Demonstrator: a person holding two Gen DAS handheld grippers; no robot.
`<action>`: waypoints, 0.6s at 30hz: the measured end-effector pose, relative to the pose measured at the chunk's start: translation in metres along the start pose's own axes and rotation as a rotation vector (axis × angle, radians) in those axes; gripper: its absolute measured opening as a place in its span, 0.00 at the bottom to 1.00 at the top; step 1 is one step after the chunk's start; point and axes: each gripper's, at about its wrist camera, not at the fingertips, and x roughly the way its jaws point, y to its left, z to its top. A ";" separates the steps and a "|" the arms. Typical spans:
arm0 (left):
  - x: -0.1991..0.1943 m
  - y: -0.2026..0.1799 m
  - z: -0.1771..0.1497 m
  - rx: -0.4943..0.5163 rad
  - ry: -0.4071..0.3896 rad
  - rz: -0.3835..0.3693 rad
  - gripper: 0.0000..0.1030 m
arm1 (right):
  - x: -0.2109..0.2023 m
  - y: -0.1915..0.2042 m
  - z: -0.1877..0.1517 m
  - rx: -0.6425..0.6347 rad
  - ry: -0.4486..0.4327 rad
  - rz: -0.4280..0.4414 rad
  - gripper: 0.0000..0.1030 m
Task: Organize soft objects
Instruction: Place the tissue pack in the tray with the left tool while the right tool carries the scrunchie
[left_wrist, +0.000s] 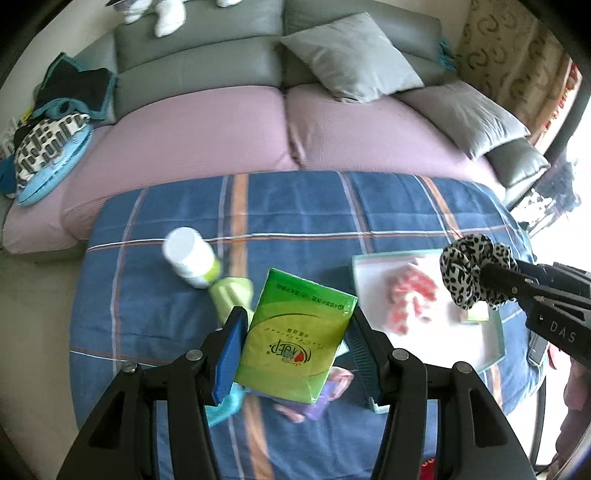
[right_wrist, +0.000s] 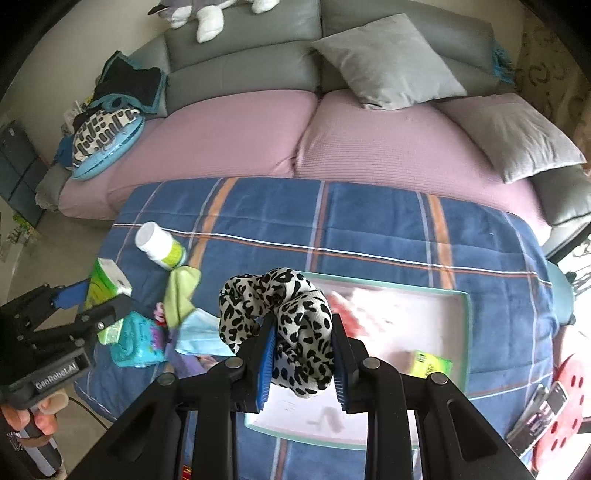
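Note:
My left gripper (left_wrist: 295, 354) is shut on a green tissue pack (left_wrist: 295, 339) and holds it above the blue plaid blanket (left_wrist: 295, 210). It shows in the right wrist view (right_wrist: 92, 299) too, with the pack (right_wrist: 107, 282). My right gripper (right_wrist: 303, 365) is shut on a leopard-print scrunchie (right_wrist: 280, 314) above the white tray (right_wrist: 406, 325). In the left wrist view the scrunchie (left_wrist: 469, 269) hangs over the tray (left_wrist: 373, 280). A red-and-white soft item (left_wrist: 410, 295) and a small green pack (right_wrist: 432, 363) lie in the tray.
A white bottle (left_wrist: 190, 256) lies on the blanket beside a green cloth (left_wrist: 231, 291). A teal pack (right_wrist: 135, 341), a light blue cloth (right_wrist: 199, 334) and purple items (left_wrist: 325, 395) lie near it. Behind is a sofa with pink cushions (left_wrist: 207, 129) and grey pillows (left_wrist: 351, 55).

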 end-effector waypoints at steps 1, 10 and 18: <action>0.002 -0.006 -0.001 0.004 0.003 -0.005 0.55 | -0.001 -0.006 -0.002 0.006 -0.002 -0.002 0.28; 0.023 -0.066 -0.012 0.064 0.062 -0.045 0.55 | 0.001 -0.047 -0.023 0.045 0.030 -0.053 0.28; 0.050 -0.099 -0.024 0.088 0.117 -0.067 0.55 | 0.022 -0.073 -0.046 0.061 0.089 -0.100 0.28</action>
